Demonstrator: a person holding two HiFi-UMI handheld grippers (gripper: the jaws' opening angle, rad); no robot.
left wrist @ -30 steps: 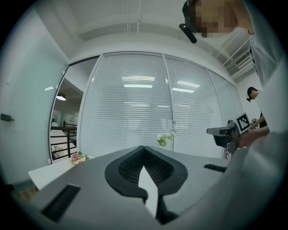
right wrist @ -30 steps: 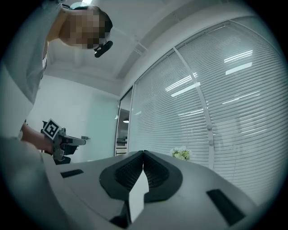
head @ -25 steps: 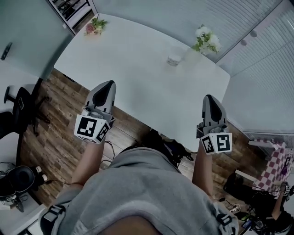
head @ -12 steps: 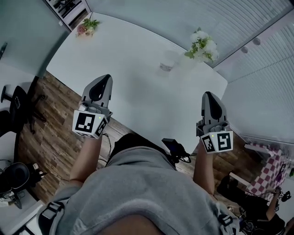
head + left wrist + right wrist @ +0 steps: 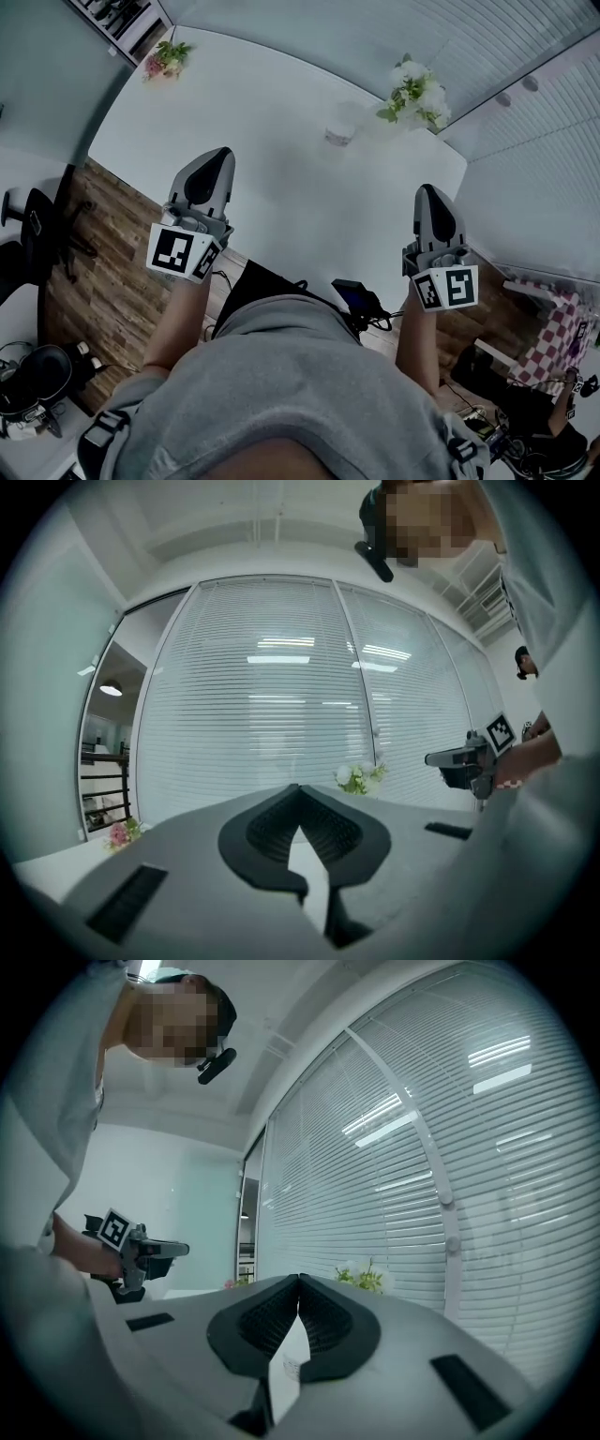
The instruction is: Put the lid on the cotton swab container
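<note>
Moved closer to the desk, left tool and right tool both pressed together, empty, container not reached yet.

White table; white flowers at far edge, pink flowers at far-left corner; wooden floor.

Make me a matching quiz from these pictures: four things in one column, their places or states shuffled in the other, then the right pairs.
Things:
1. pink flowers
2. white flowers
3. clear container
4. left hand-held gripper

Places or states:
A. shut, holding nothing
B. far right corner of the table, in the head view
C. far left corner of the table, in the head view
D. on the table, just left of the white flowers

Pairs: 1-C, 2-B, 3-D, 4-A
</note>
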